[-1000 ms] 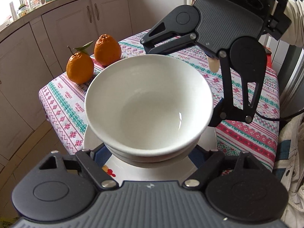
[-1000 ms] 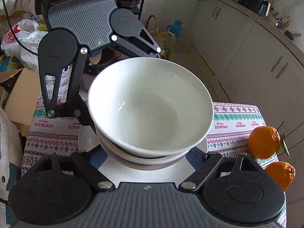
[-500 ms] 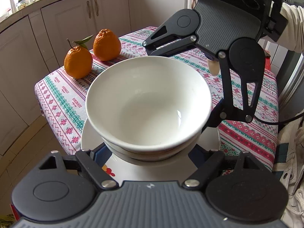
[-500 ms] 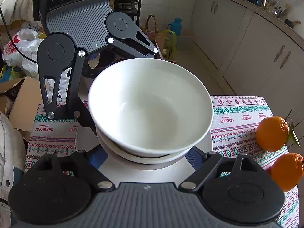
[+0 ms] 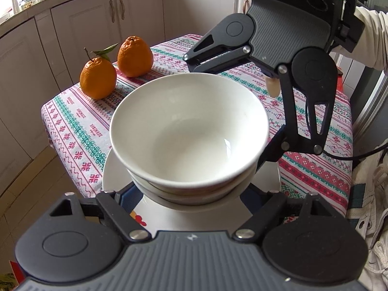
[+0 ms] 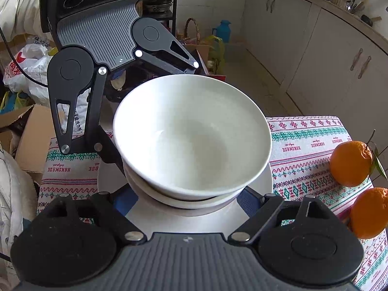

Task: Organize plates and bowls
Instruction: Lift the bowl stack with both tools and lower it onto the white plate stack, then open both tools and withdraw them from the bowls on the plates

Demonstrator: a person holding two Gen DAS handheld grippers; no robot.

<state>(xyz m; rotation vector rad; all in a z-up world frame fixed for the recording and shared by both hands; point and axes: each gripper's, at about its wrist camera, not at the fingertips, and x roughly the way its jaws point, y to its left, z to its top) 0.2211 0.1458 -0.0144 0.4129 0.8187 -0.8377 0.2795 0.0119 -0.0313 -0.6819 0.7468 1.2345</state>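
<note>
Two white bowls are nested: the top bowl (image 5: pixel 189 131) sits in the lower bowl (image 5: pixel 206 200), which stands on a white plate (image 5: pixel 109 169) on the patterned tablecloth. My left gripper (image 5: pixel 189 194) straddles the lower bowl from one side. Its blue pads (image 5: pixel 127 195) lie against the bowl just above the plate, and its tips are hidden under the rim. My right gripper (image 6: pixel 189 198) holds the same bowl (image 6: pixel 194 202) from the opposite side, and its pads (image 6: pixel 245 198) are set likewise. Each gripper faces the other across the stack.
Two oranges (image 5: pixel 98 78) (image 5: pixel 134 57) sit near a corner of the table (image 5: pixel 80 131). The plate lies close to the table edge on the left gripper's side. Cabinets (image 5: pixel 84 24) line the wall. A cardboard box (image 6: pixel 31 140) and bags (image 6: pixel 26 68) stand on the floor. A sleeve (image 5: pixel 371 34) shows behind the right gripper.
The bowls stay fixed between both pairs of fingers. In the right wrist view the oranges and tablecloth drift up and to the right as that gripper rolls slightly.
</note>
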